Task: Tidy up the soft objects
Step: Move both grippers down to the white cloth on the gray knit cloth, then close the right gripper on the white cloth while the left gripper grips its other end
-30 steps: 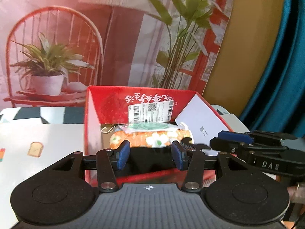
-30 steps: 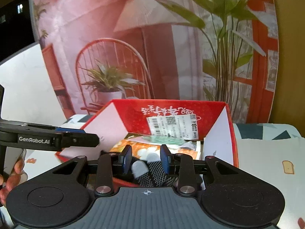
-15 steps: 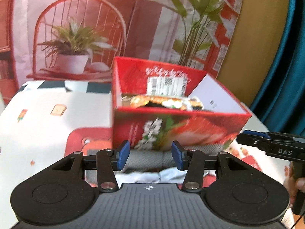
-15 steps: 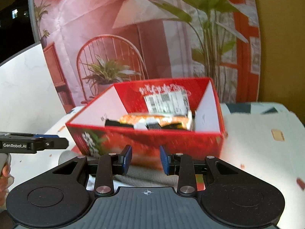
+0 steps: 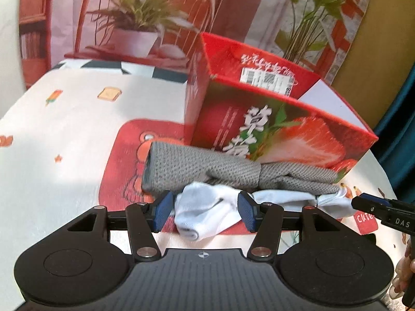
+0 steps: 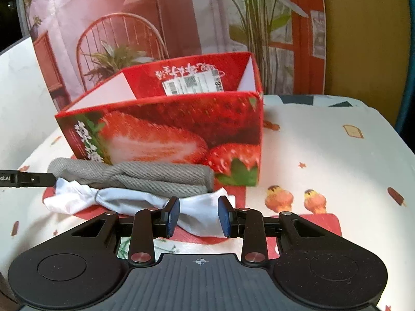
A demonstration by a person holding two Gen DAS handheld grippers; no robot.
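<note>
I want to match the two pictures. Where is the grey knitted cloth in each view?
Left wrist view: the grey cloth lies in the middle, in front of the red box, just behind the white cloth.
Right wrist view: it lies at centre left, against the box front.
Shared landmark: the white label inside the box.

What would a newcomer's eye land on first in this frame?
The red strawberry-printed box dominates, standing open at the middle of the patterned tablecloth. Just in front of it lie a grey knitted roll and, nearer still, a white cloth knotted at one end. Both open grippers, left and right, flank the white cloth.
</note>
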